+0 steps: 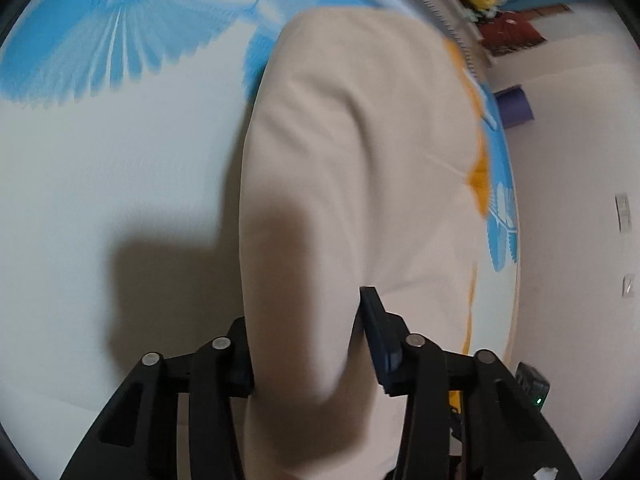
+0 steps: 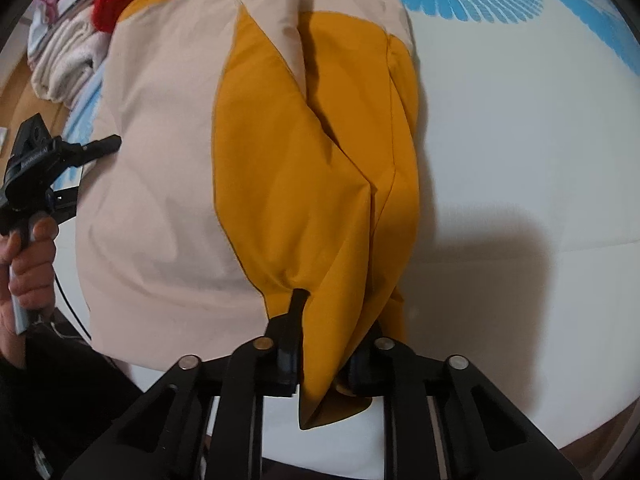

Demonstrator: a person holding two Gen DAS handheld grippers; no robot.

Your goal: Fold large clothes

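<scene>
White bedding [image 2: 500, 160] with blue print carries the beige-and-mustard garment [image 2: 168, 184], its far end blurred. Right gripper [image 2: 320, 344] clamps mustard fabric; left gripper [image 1: 304, 344] pinches beige fabric.

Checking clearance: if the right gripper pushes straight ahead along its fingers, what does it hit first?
The right gripper is already shut on the orange cloth; straight ahead it would just bunch up more of it, though depth is unclear.
</scene>
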